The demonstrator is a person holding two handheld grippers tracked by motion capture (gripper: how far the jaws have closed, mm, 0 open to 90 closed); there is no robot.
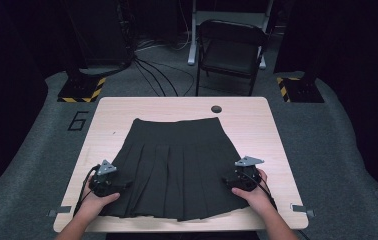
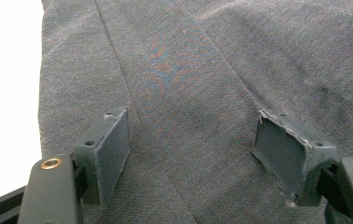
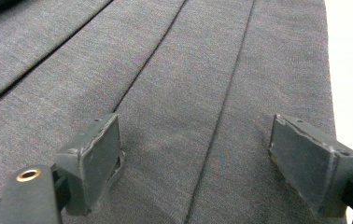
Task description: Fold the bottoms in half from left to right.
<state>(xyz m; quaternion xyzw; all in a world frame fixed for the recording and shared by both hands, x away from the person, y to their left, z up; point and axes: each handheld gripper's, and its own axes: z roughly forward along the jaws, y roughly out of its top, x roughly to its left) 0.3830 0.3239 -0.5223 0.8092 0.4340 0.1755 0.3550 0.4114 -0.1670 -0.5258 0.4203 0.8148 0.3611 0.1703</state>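
The dark pleated skirt [image 1: 174, 167] lay spread flat across the middle of the counter [image 1: 272, 135], its waistband toward the far edge and its hem just short of the near edge. Near the near-left corner, the left gripper [image 1: 119, 184] rested on the skirt's left side edge, above the hem. In the left gripper view its fingers [image 2: 111, 149] stood wide apart, pressing down on the cloth with nothing clamped between them. Toward the near-right corner, the right gripper [image 1: 229, 180] sat likewise on the skirt's right side edge, and in the right gripper view its fingers [image 3: 95, 156] were also wide, spanning a pleat and holding nothing.

The skirt looked light, soft and limp; it would likely sag and fold wherever unsupported, and the pleats could slide out of line if dragged. The weave seemed matte rather than slippery, so a pinch should hold. The side edges near the hem, where each gripper already sat, seemed the sensible places to take hold, gathering every layer at once.

No containers stood on the counter; a small dark hole [image 1: 216, 109] showed near the far edge.
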